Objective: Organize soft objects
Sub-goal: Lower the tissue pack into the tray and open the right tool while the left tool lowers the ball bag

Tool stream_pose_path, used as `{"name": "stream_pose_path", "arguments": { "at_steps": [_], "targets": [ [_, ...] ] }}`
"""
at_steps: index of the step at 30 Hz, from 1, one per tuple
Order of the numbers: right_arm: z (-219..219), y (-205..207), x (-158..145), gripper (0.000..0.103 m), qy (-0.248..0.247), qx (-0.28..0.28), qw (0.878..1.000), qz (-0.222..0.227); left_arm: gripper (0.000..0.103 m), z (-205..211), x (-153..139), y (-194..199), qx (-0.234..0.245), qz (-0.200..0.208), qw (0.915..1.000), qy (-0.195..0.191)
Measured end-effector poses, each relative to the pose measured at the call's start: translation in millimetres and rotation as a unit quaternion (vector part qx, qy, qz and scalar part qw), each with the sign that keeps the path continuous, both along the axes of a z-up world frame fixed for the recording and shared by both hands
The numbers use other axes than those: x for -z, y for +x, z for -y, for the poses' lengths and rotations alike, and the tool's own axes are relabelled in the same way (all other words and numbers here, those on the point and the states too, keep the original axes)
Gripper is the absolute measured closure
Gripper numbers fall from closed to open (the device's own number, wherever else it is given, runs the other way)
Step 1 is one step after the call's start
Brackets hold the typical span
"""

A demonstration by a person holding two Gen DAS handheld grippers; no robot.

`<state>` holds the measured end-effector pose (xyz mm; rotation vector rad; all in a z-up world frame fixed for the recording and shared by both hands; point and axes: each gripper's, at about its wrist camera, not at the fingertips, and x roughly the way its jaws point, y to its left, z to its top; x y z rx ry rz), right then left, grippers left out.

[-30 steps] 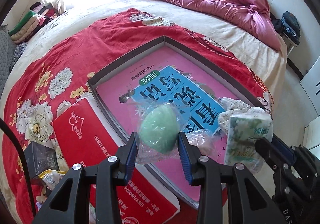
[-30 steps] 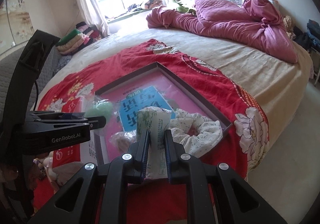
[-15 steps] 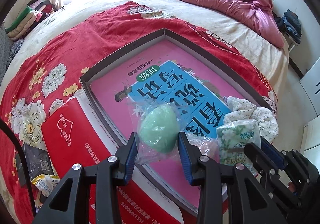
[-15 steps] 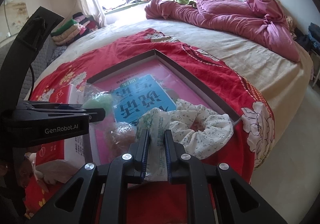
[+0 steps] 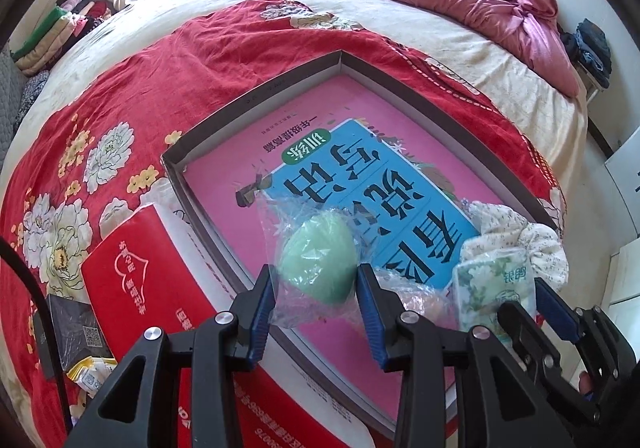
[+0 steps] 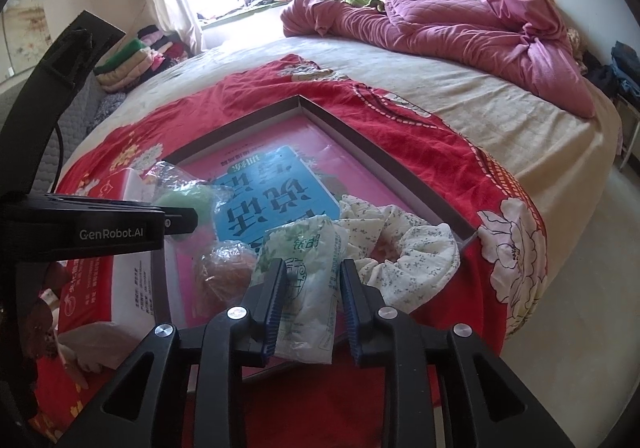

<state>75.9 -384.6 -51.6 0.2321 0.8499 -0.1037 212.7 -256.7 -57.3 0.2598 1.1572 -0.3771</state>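
My left gripper (image 5: 316, 304) is shut on a green sponge in a clear bag (image 5: 316, 264), held just above the near part of the shallow dark-rimmed tray (image 5: 256, 96). From the right wrist view the left gripper (image 6: 180, 218) comes in from the left, with the green sponge (image 6: 188, 200) at its tips. My right gripper (image 6: 312, 300) has its jaws opening. The green-and-white tissue pack (image 6: 308, 268) lies between them on the tray's near edge, and the pads do not press it. A floral scrunchie (image 6: 408, 248) and a bagged brownish sponge (image 6: 224, 272) lie in the tray.
A pink sheet and a blue book (image 5: 360, 188) line the tray. A red box (image 5: 140, 268) and a small black box (image 5: 76, 328) sit left of it on the red floral cloth (image 5: 120, 88). A pink quilt (image 6: 440, 20) is bunched at the far side. The bed's edge drops off at the right.
The right jaws have parted and let go of the tissue pack, which now rests on the tray's near edge beside the scrunchie. The left gripper still grips the green sponge.
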Motion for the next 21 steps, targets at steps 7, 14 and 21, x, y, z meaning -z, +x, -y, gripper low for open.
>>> {"name": "stream_pose_path", "arguments": {
  "at_steps": [7, 14, 21],
  "targets": [
    [4.0, -0.3, -2.2, 0.066, 0.002, 0.004, 1.000, 0.003, 0.062, 6.7, 6.6, 9.6, 0.007, -0.015, 0.9998, 0.014],
    [5.6, -1.3, -5.4, 0.062, 0.002, 0.007, 1.000, 0.006, 0.060, 9.1, 8.3, 7.8, 0.012, -0.016, 0.9997, 0.016],
    [5.2, -2.8, -8.7, 0.053, -0.004, 0.012, 1.000, 0.008, 0.053, 8.4, 5.5, 1.1, 0.018, -0.013, 0.9998, 0.002]
  ]
}}
